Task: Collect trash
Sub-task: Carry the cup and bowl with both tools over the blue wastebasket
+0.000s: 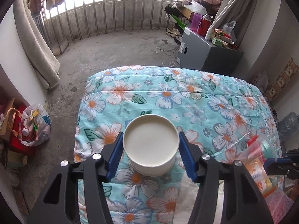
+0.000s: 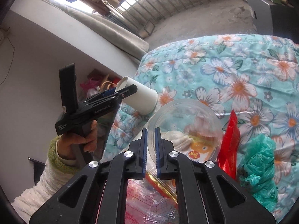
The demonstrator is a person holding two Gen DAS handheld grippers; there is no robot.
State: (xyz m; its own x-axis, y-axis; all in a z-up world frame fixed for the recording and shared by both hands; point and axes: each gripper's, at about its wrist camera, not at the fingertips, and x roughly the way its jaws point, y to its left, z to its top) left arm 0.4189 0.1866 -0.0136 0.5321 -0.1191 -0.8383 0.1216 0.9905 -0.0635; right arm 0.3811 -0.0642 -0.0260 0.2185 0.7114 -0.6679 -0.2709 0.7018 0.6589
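Left gripper [image 1: 151, 155]: jaws spread on either side of a white paper cup [image 1: 151, 145], blue pads right at its rim; firm pressing against the wall cannot be told from the left wrist view

Same cup from the right wrist view: the white paper cup [image 2: 137, 96] stands tilted, its base on the bed's near-left edge and its mouth leaning out past that edge, with the left gripper [image 2: 121, 93] reaching in at the mouth

Hand [image 2: 80, 140]: a person's hand in a white fleecy sleeve with a green cuff [image 2: 54, 156] wraps the left gripper's handle

Right gripper [image 2: 151, 145]: jaws drawn close together and pinching the thin rim of a clear plastic bowl [image 2: 188, 128]

Bowl: sits toward the near edge of the bed, with crumpled white paper and a printed orange wrapper showing through its wall

Red wrapper [image 2: 229, 143]: just beside the bowl on its right, standing on edge

Green plastic bag [image 2: 256, 169]: crumpled, right of the red wrapper, near the bed's near-right corner

Clear printed packaging [image 2: 145, 199]: lies under the right gripper at the near edge

Bed [image 1: 196, 100]: covered in a turquoise quilt with white and orange flowers, carrying all of this trash
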